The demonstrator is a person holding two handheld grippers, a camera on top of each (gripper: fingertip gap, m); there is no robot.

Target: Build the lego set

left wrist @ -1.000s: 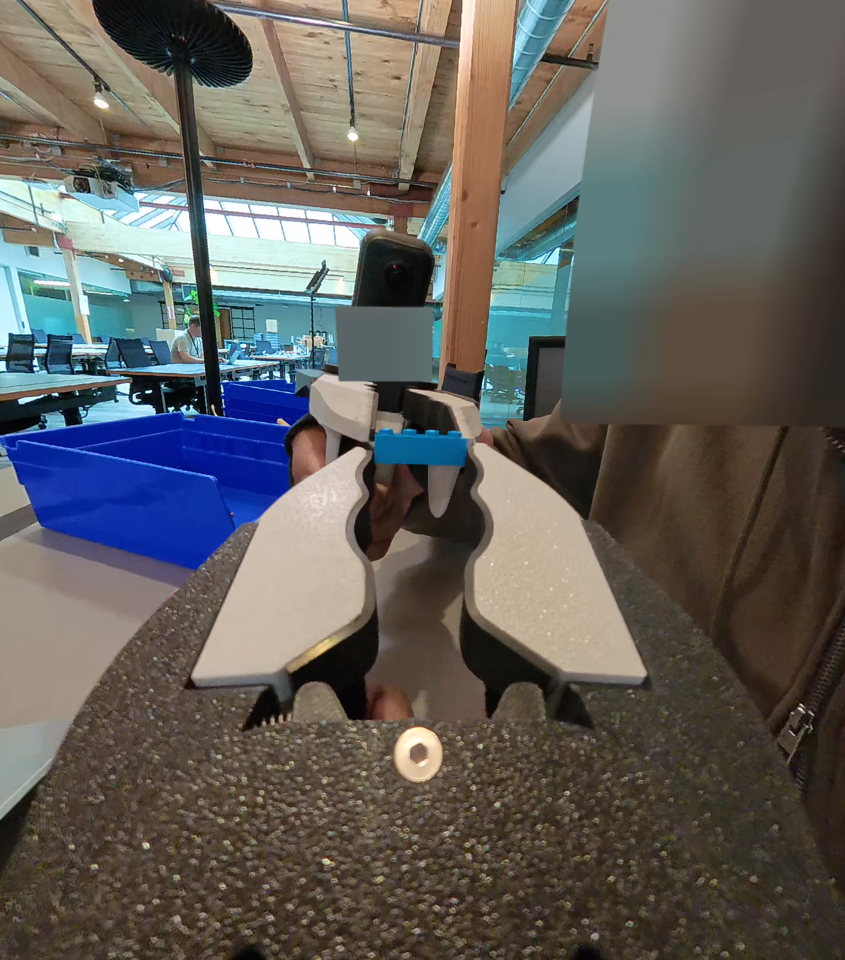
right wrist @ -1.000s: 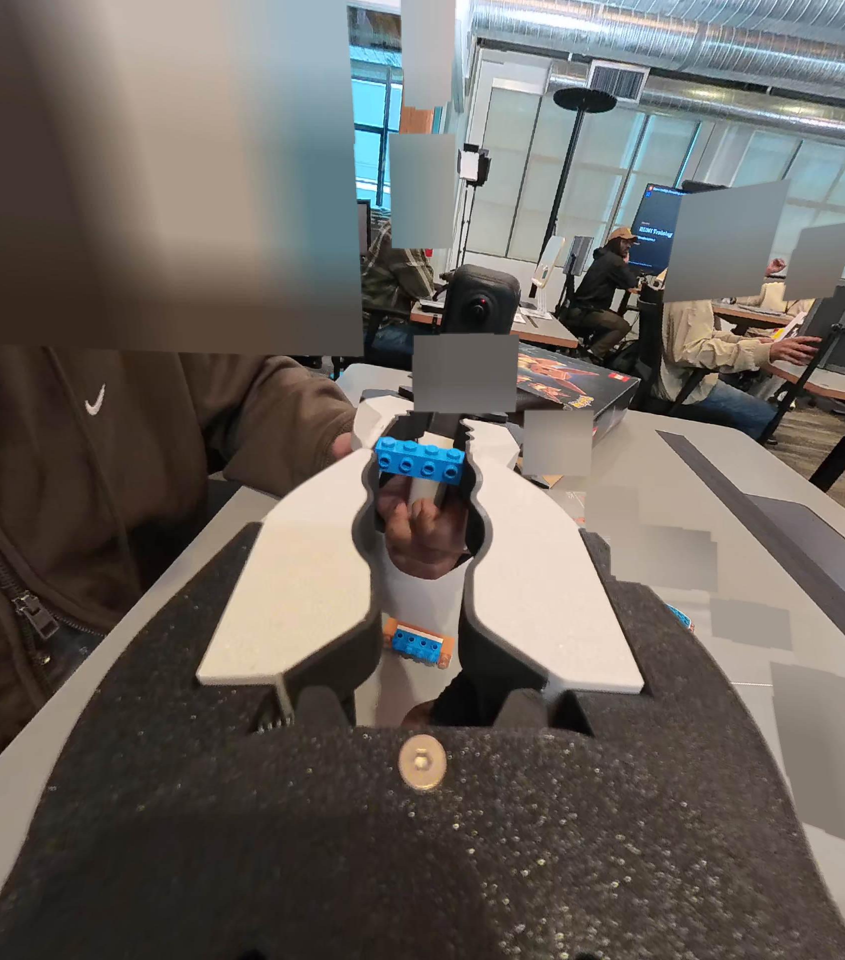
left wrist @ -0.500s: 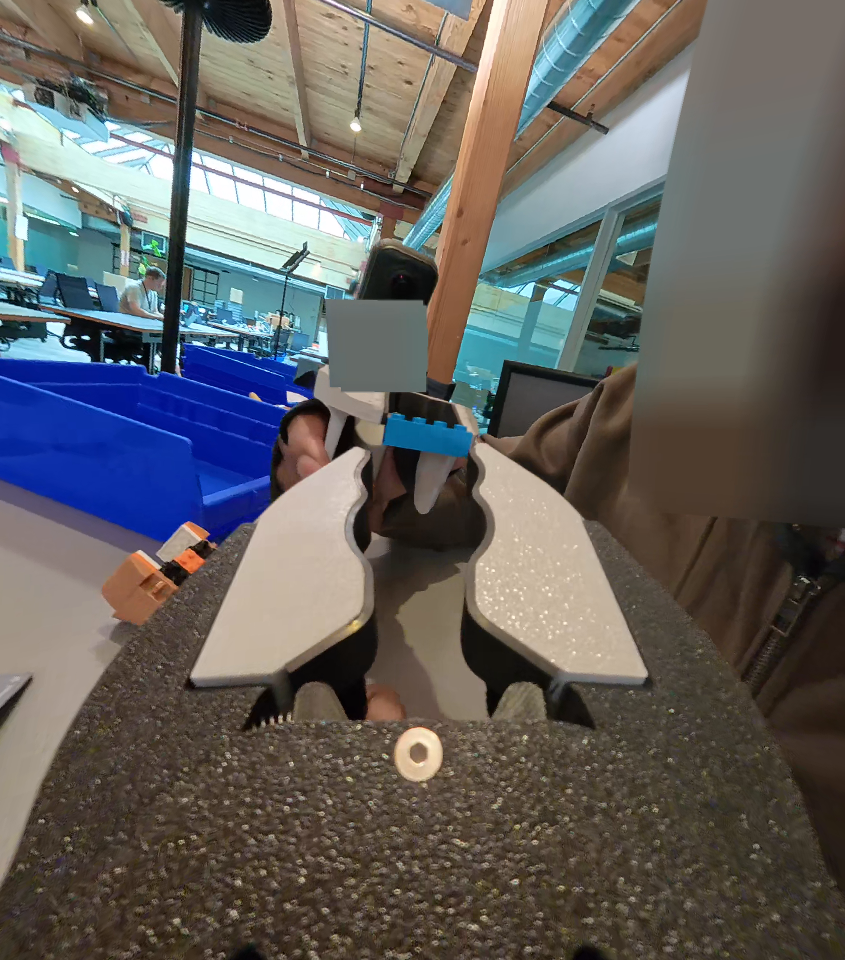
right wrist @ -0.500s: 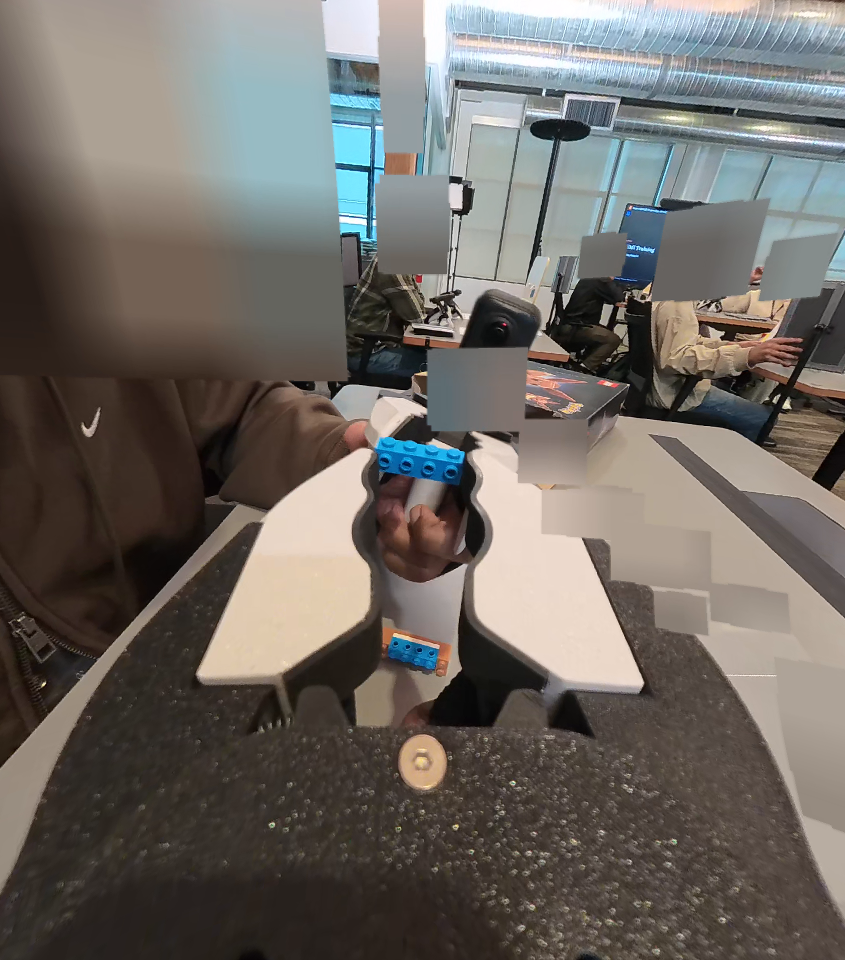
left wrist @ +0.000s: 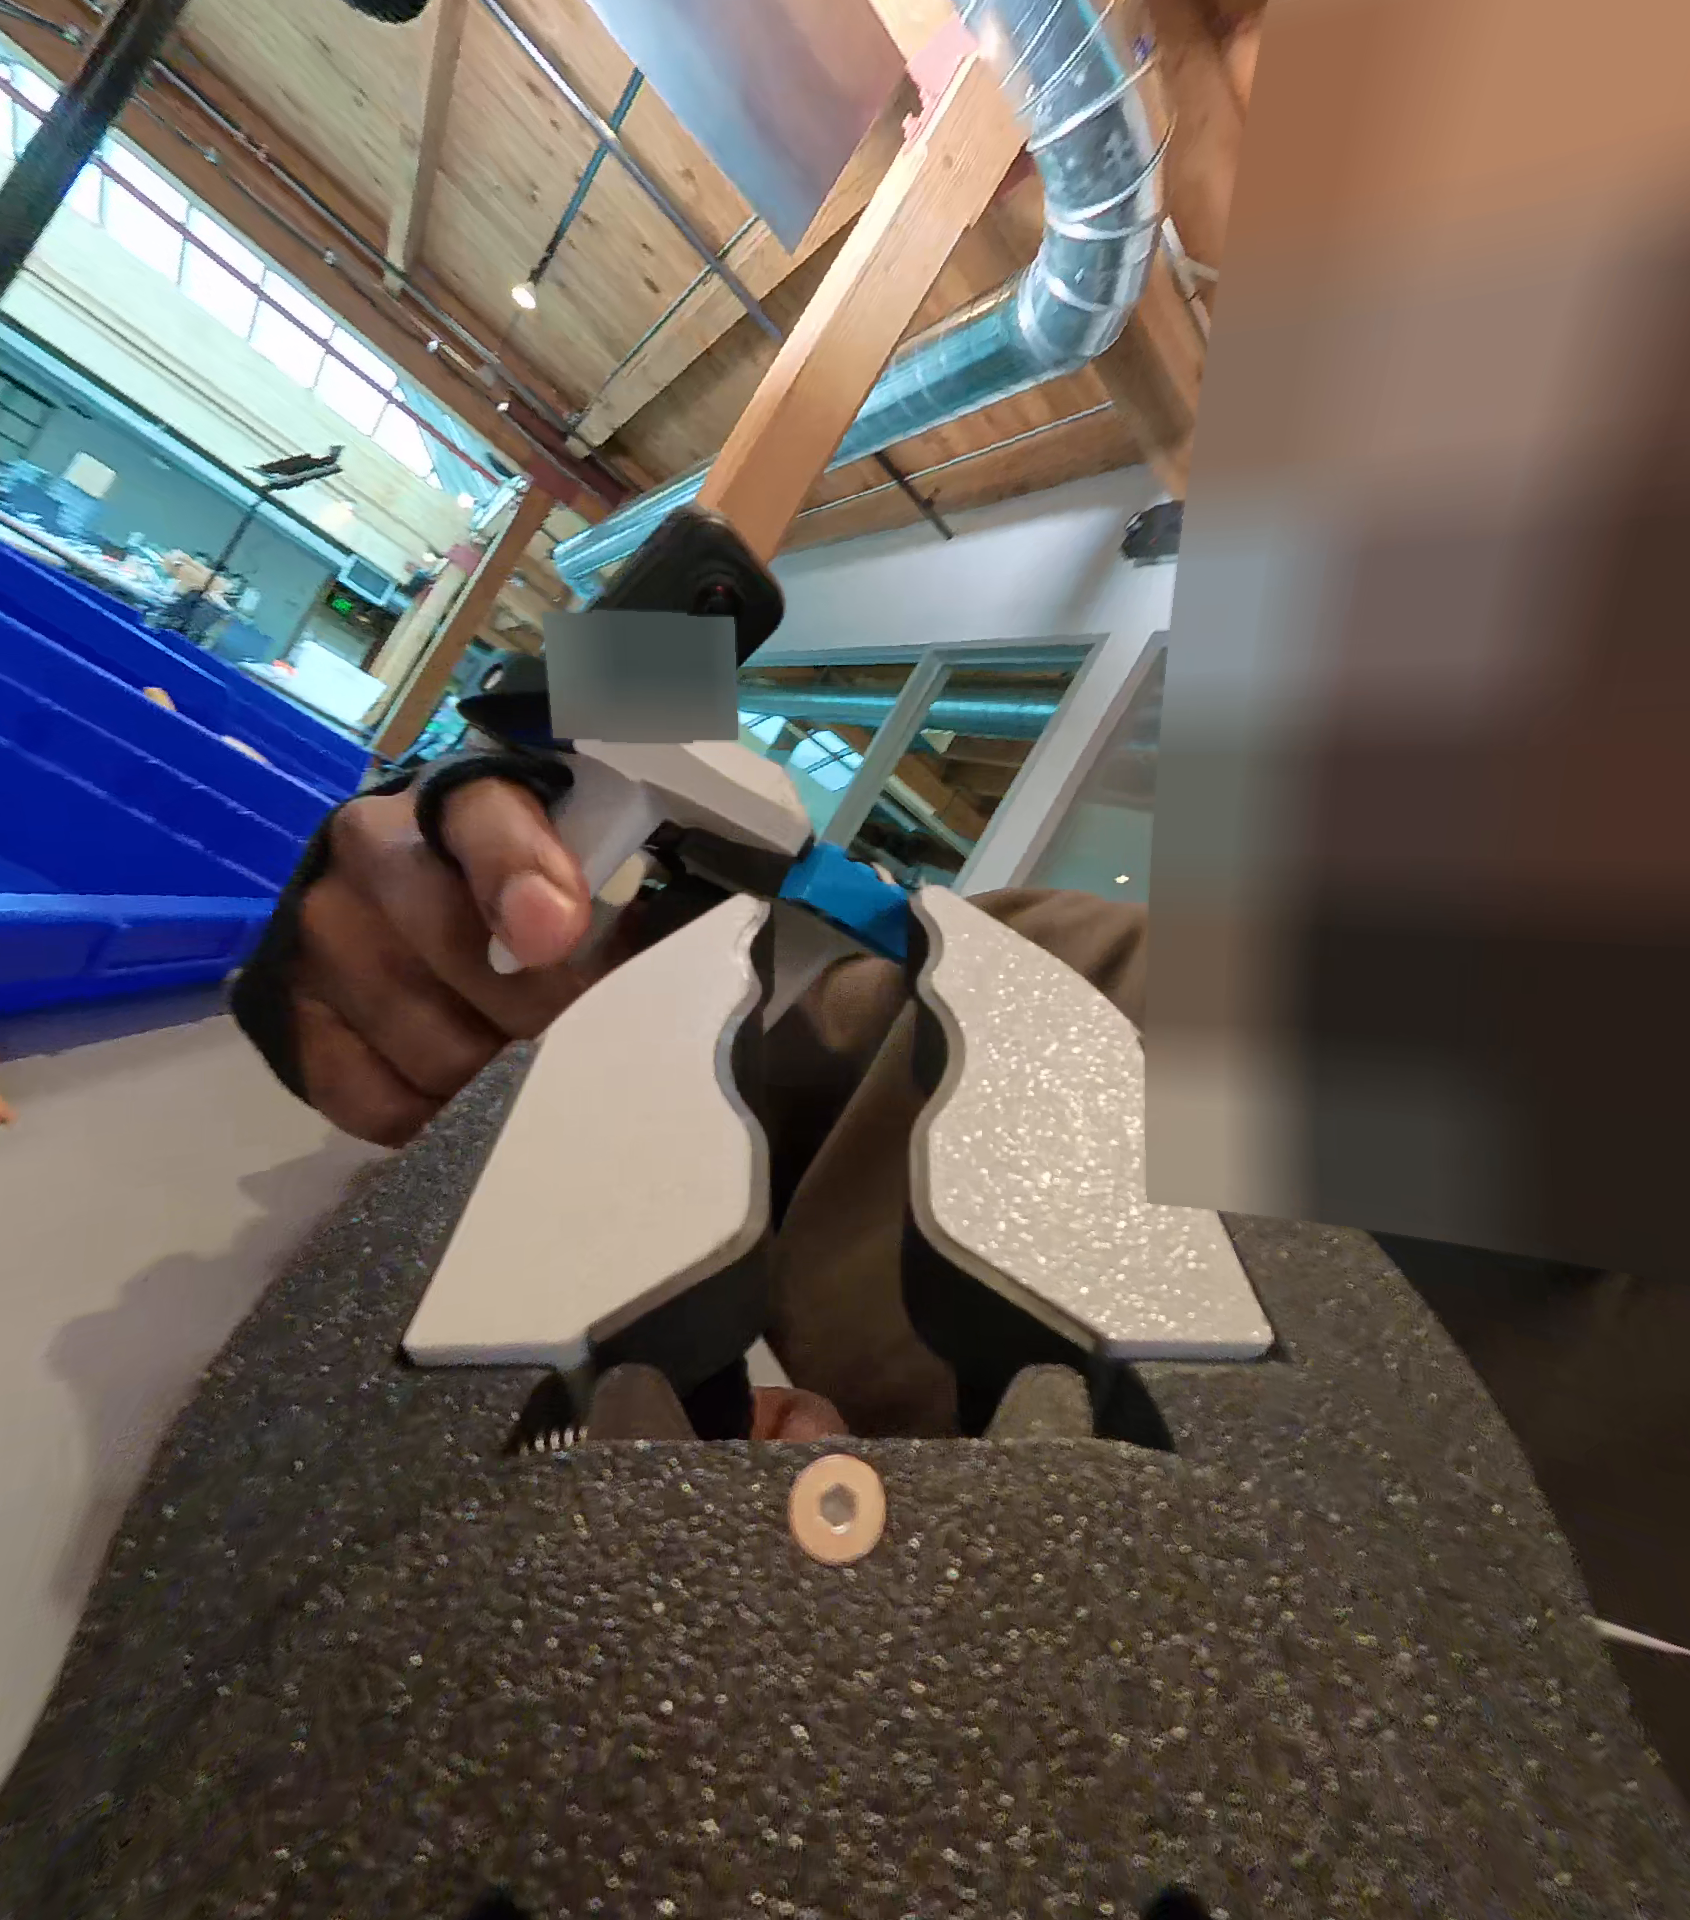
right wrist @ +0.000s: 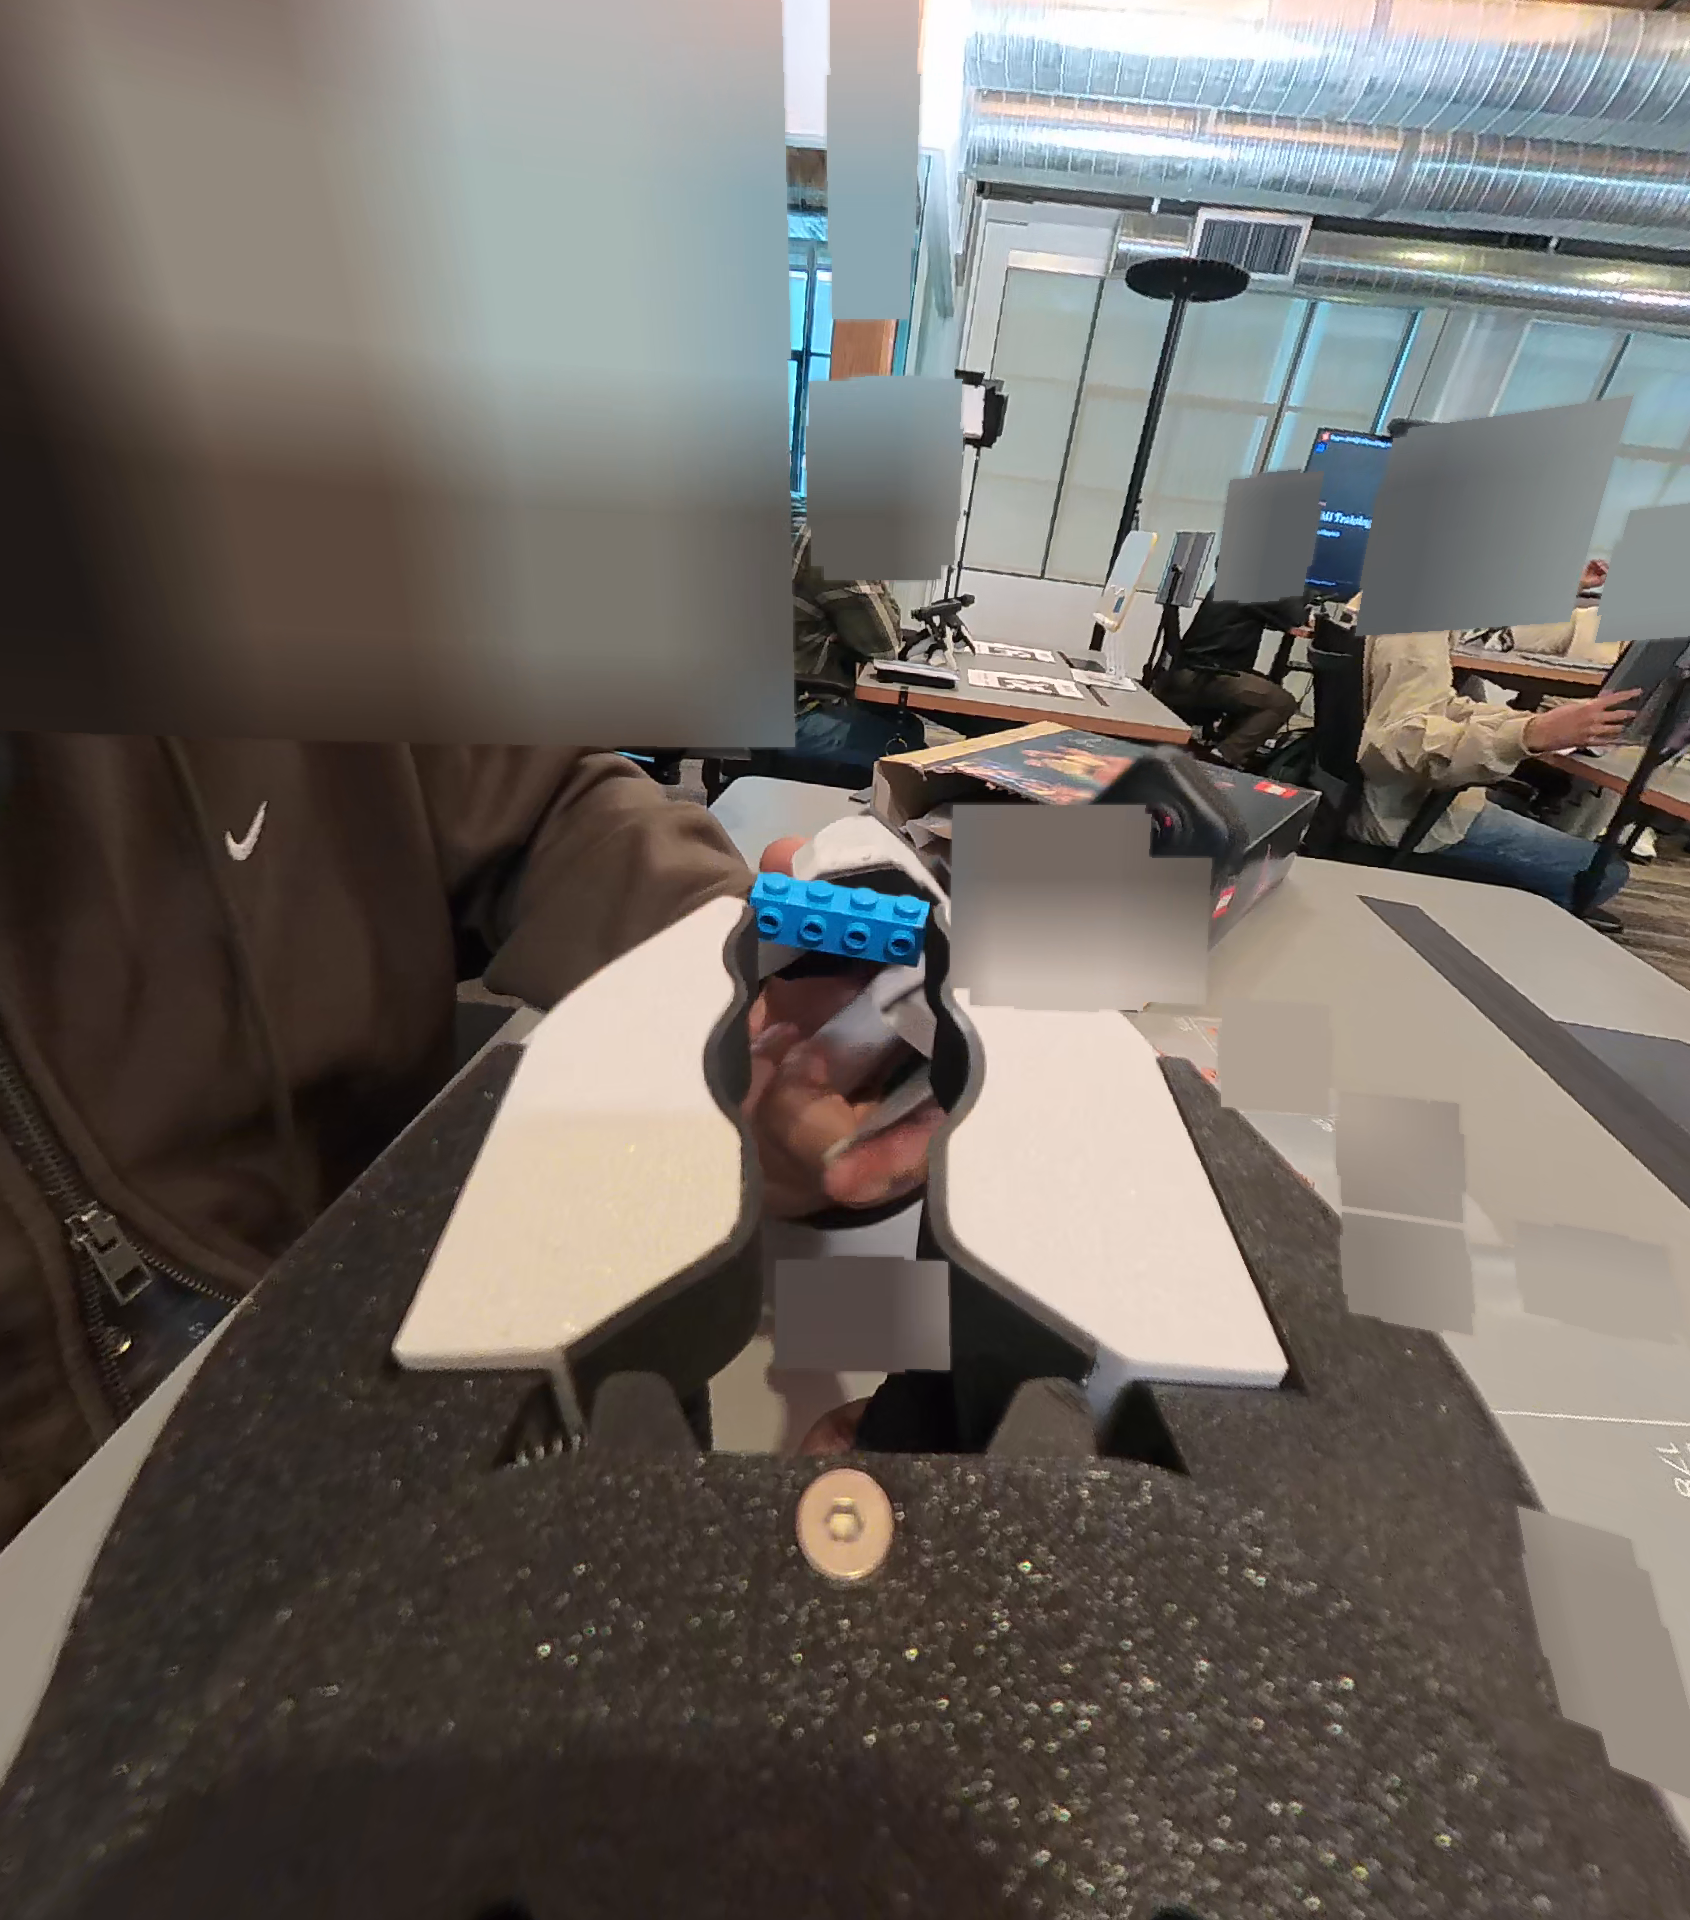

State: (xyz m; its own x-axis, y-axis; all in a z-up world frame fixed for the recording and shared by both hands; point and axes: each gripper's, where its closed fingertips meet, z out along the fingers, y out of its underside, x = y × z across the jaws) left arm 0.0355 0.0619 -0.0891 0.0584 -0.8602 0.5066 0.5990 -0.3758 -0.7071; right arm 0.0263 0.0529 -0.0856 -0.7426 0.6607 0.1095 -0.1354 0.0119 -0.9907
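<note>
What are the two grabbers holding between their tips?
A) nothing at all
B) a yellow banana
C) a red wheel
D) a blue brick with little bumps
D: the blue brick sits pinched at the tips of the right gripper, and the left gripper clamps the same piece from the other side, its studs showing in the right wrist view.

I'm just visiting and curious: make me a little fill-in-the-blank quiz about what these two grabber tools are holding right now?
1. The lego brick pinched between the gripper tips is ____ in colour.
2. Its side facing the right wrist camera shows a row of ____ studs.
3. The storage bins behind the right gripper are ____.
4. The person's zipped hoodie is ____.

Missing words: blue; four; blue; brown
</note>
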